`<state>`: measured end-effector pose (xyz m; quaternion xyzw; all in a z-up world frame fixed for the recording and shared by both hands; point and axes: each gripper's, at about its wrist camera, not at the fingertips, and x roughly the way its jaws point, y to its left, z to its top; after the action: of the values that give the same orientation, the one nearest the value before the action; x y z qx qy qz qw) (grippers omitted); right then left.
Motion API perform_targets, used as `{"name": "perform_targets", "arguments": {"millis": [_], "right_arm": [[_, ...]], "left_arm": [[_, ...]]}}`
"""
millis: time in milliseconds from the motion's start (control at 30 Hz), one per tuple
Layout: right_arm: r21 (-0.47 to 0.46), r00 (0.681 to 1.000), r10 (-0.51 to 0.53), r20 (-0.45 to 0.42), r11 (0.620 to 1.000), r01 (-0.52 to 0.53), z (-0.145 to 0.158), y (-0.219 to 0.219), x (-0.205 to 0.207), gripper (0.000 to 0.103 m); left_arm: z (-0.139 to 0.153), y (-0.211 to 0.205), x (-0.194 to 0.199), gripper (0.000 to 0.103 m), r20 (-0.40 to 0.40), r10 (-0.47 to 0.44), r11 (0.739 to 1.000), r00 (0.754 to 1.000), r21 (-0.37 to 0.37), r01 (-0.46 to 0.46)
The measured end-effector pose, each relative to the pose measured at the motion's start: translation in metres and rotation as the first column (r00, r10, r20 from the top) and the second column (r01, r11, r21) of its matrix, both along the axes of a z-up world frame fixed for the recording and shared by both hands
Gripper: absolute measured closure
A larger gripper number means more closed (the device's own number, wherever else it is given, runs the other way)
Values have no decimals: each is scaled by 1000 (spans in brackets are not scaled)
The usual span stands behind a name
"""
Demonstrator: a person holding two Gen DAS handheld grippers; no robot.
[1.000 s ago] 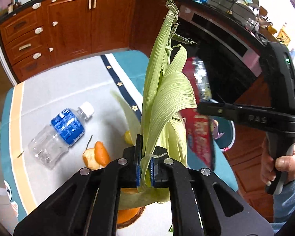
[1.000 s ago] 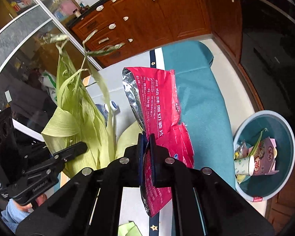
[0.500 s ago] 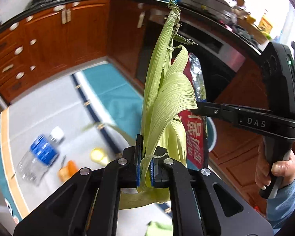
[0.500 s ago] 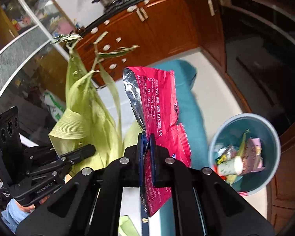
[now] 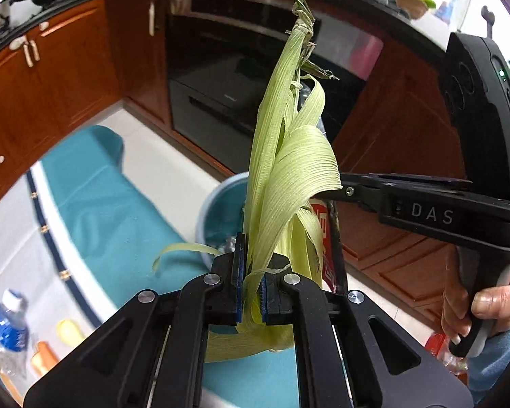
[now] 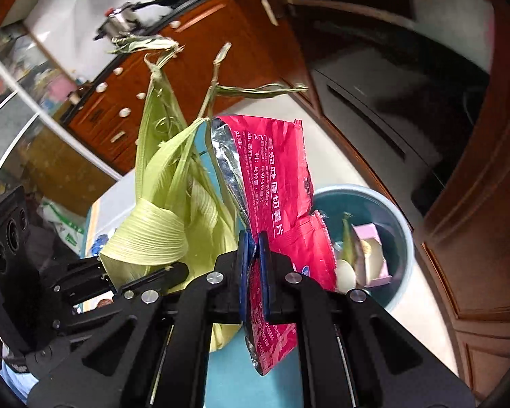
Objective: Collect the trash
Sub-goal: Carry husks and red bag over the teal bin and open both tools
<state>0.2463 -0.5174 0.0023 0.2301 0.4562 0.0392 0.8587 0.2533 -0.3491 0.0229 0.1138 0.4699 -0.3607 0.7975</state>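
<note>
My left gripper [image 5: 252, 282] is shut on a pale green corn husk [image 5: 285, 170] that stands upright from its jaws. My right gripper [image 6: 255, 265] is shut on a red foil snack bag [image 6: 275, 183], also upright. Both are held side by side in the air, past the table's edge. The husk also shows in the right wrist view [image 6: 159, 210], left of the bag. A round blue trash bin [image 6: 399, 234] stands on the floor just beyond and below, holding a pink carton, a cup and other scraps. In the left wrist view only the bin's rim [image 5: 217, 197] shows behind the husk.
A table with a teal and white cloth [image 5: 95, 210] lies below left. On it are a plastic water bottle [image 5: 6, 329] and orange peel pieces [image 5: 44, 357]. Wooden cabinets [image 5: 51, 78] and a dark oven front [image 5: 221, 102] stand behind the bin.
Both grippers have swung right, away from over the table, carrying the husk and the bag. The bin now sits closer and more central below them.
</note>
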Motion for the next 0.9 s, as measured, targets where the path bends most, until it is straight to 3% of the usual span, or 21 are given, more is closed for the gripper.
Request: {"name": "perform_targets", "arguments": {"millis": [433, 533, 567, 600, 633, 667, 700, 900], "right_arm": [[79, 992, -50, -117, 995, 59, -64, -38, 30, 96], [89, 990, -49, -132, 994, 61, -71, -40, 37, 91], [94, 989, -48, -138, 994, 62, -73, -40, 39, 83], [105, 988, -49, -144, 992, 64, -76, -41, 40, 64], [103, 988, -54, -146, 992, 70, -77, -41, 40, 54], [94, 987, -64, -147, 992, 79, -78, -42, 40, 38], [91, 987, -73, -145, 992, 87, -79, -43, 40, 29], [103, 976, -111, -187, 986, 131, -89, -50, 37, 21]], "left_arm": [[-67, -43, 35, 95, -75, 0, 999, 997, 54, 4], [-79, -44, 38, 89, -93, 0, 997, 996, 75, 7], [-84, -45, 39, 83, -99, -1, 997, 995, 80, 9], [-85, -47, 41, 70, -101, -1, 996, 995, 84, 9], [-86, -48, 41, 61, -97, -1, 996, 995, 89, 10], [-87, -49, 41, 46, -82, 0, 996, 997, 92, 7], [-85, -48, 41, 41, -70, 0, 996, 998, 91, 6], [-82, -46, 42, 36, -86, -16, 996, 996, 88, 23]]}}
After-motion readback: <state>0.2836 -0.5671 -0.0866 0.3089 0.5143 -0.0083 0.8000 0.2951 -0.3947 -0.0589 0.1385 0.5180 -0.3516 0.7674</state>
